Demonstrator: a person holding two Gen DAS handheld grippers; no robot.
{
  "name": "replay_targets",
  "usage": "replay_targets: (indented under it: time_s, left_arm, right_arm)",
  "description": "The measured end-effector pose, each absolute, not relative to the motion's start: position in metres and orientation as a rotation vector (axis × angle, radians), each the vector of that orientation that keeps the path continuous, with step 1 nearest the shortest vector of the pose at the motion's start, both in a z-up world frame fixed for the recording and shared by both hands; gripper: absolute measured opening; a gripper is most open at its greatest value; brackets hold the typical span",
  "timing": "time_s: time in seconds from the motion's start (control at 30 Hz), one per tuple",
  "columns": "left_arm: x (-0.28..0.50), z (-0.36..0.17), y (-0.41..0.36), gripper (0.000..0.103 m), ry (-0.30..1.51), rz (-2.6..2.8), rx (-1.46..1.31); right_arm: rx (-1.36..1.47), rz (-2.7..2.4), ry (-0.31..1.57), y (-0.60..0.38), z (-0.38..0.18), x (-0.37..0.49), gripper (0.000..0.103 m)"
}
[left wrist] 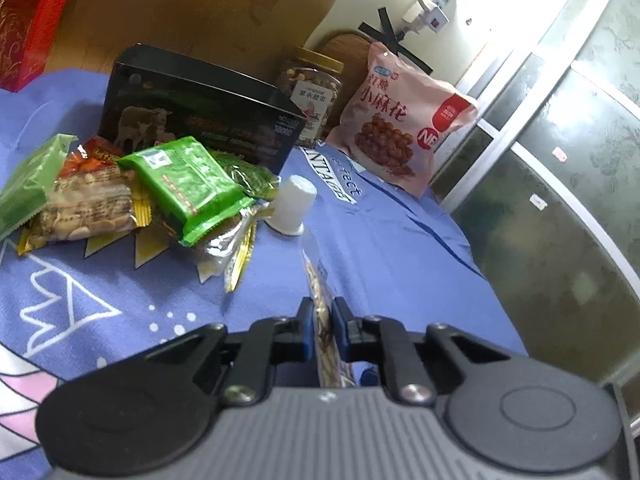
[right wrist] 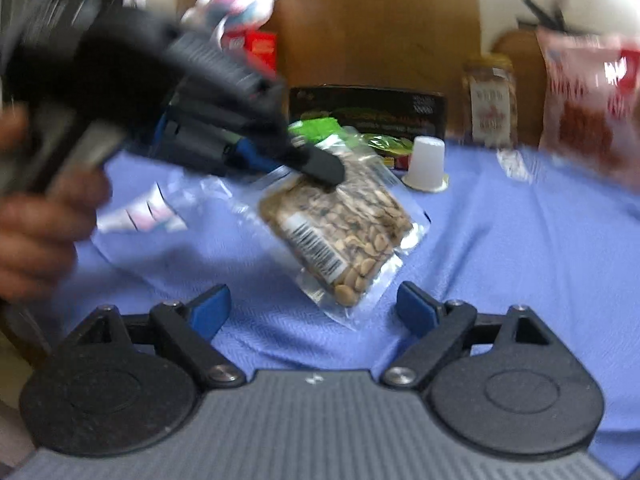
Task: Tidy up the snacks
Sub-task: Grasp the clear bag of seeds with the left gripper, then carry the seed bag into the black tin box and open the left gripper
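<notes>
The left gripper (right wrist: pixel 320 168) is clamped on the peanut packet (right wrist: pixel 352 232), lifted above the blue cloth (right wrist: pixel 520 240) – right gripper (right wrist: pixel 314 308) gapes empty; carry it level to the snack pile (left wrist: pixel 132 196) – steadily

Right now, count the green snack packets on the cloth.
3, perhaps more hidden. One green packet lies at the pile's left edge, a second on top mid-pile, and a crinkled third beside the black box.
</notes>
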State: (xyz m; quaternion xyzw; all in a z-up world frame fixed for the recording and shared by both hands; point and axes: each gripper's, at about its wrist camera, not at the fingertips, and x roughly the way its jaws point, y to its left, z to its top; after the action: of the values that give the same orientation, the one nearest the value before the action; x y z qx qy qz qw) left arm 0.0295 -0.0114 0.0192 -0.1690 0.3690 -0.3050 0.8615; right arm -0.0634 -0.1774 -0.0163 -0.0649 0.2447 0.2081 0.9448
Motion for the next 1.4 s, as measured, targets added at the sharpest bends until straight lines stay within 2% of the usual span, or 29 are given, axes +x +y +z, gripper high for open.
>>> replay_targets:
  time_s: [0.03, 0.13, 0.2, 0.23, 0.27, 0.43, 0.7, 1.0, 1.2, 1.4]
  left_arm:
    - [0.03, 0.018, -0.014, 0.013, 0.789, -0.645, -0.347]
    - [0.029, 0.013, -0.02, 0.03, 0.82, -0.648, -0.328]
    - [0.029, 0.01, -0.022, 0.03, 0.831, -0.648, -0.316]
    - [0.03, 0.008, -0.023, 0.029, 0.84, -0.645, -0.314]
    - [0.031, 0.006, -0.024, 0.019, 0.852, -0.638, -0.315]
    - [0.037, 0.004, -0.016, 0.012, 0.868, -0.676, -0.383]
    - [0.031, 0.026, -0.001, 0.011, 0.791, -0.726, -0.457]
    - [0.032, 0.024, 0.006, 0.011, 0.794, -0.778, -0.516]
    - [0.033, 0.028, 0.01, 0.011, 0.774, -0.79, -0.507]
    - [0.019, 0.039, 0.026, 0.011, 0.718, -0.818, -0.512]
  right_arm:
    - [-0.13, 0.425, 0.491, -0.178, -0.017, -0.064, 0.092]
    - [-0.108, 0.429, 0.492, -0.185, -0.017, -0.06, 0.09]
    - [-0.094, 0.436, 0.489, -0.19, -0.017, -0.057, 0.09]
    - [-0.093, 0.437, 0.489, -0.19, -0.016, -0.056, 0.09]
    - [-0.095, 0.437, 0.489, -0.191, -0.015, -0.055, 0.09]
    - [-0.085, 0.437, 0.48, -0.185, -0.015, -0.052, 0.09]
    - [0.024, 0.429, 0.475, -0.198, -0.014, -0.057, 0.092]
    - [0.032, 0.429, 0.472, -0.192, -0.015, -0.055, 0.094]
    - [0.21, 0.542, 0.478, -0.214, -0.003, -0.056, 0.094]
    - [0.534, 0.633, 0.517, -0.246, -0.006, -0.048, 0.09]
